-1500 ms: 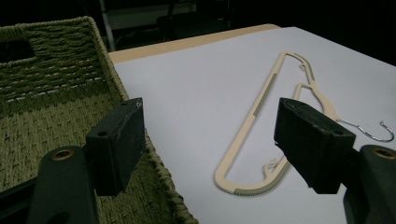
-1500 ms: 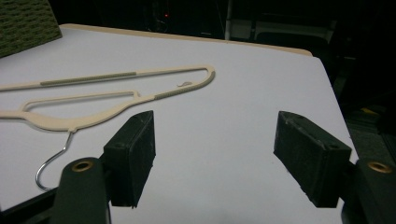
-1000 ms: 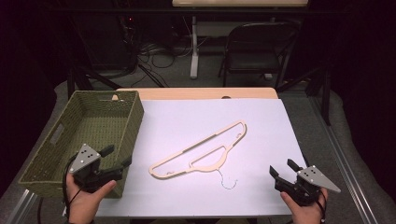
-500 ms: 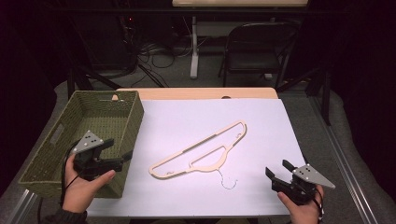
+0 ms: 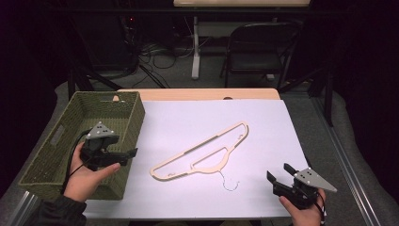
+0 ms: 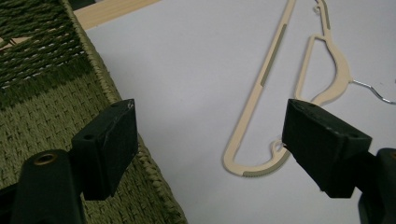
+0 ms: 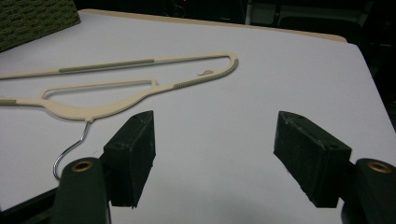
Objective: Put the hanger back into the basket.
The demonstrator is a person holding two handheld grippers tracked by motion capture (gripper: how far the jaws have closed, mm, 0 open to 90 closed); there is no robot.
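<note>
Cream plastic is making up the hanger point(image 5: 203, 153), which is lying flat on the white sheet point(image 5: 263, 127) covering the table, slanting from lower left of centre up toward the right in the high view. Its thin wire hook point(image 5: 229, 181) is curling toward the bottom edge of that frame, resting on the sheet.

At the left of the high view a woven green basket point(image 5: 49, 162) is sitting with its near corner reaching the bottom left. The left gripper point(image 5: 131, 152) is hovering above the basket's right wall, held in a hand point(image 5: 87, 176) coming up from the bottom left. In the left gripper view its two black jaws are standing wide apart with nothing between them; the basket's weave is filling the left half of that frame and the rounded end of the hanger point(image 6: 254, 163) is lying at the lower centre, clear of both jaws.

The right gripper point(image 5: 278, 176) is sitting low at the bottom right of the high view, held in the other hand point(image 5: 306, 214), possibly resting on the sheet, though the angle is making that hard to judge. In the right gripper view its jaws are likewise spread and empty, and the hanger point(image 7: 116, 88) is stretching across the upper left, with the wire hook point(image 7: 70, 149) bending down at the left edge just beside the left jaw.
</note>
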